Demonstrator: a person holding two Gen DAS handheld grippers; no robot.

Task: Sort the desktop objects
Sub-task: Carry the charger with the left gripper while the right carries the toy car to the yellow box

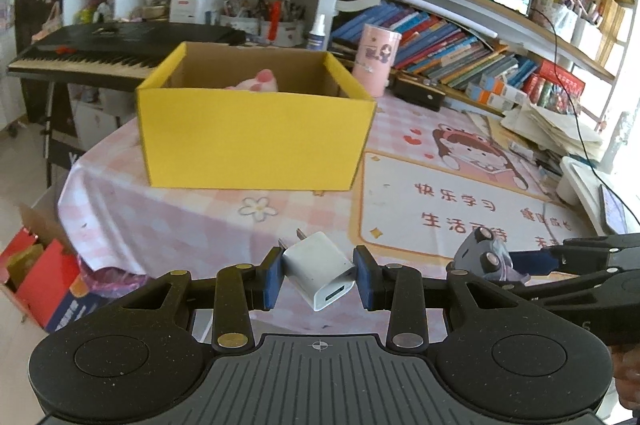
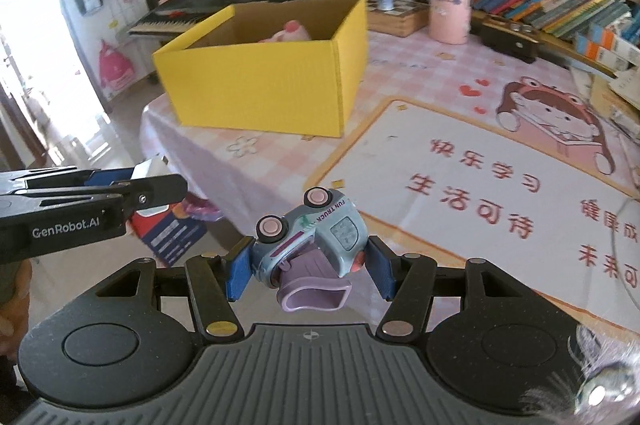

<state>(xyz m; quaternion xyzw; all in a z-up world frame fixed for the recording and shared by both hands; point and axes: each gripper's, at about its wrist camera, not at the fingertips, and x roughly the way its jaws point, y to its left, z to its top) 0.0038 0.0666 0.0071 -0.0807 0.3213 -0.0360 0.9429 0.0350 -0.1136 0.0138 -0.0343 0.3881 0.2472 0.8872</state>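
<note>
Two grippers: both loaded.
Left gripper [image 1: 318,275]: fingers clamp white charger [image 1: 319,270].
Right gripper [image 2: 308,269]: fingers clamp toy truck [image 2: 310,245].
Far counter [image 2: 400,73]: yellow box [image 1: 256,129], pink toy [image 1: 258,83] inside.

A white USB charger [image 1: 319,270] is held tilted between blue pads, its prongs pointed up and away; a grey-blue toy truck [image 2: 310,241] with pink wheels and a purple scoop is gripped on its side; an open yellow box [image 1: 256,129] is set on the pink tablecloth, a pink plush toy [image 1: 258,83] seen inside.
</note>
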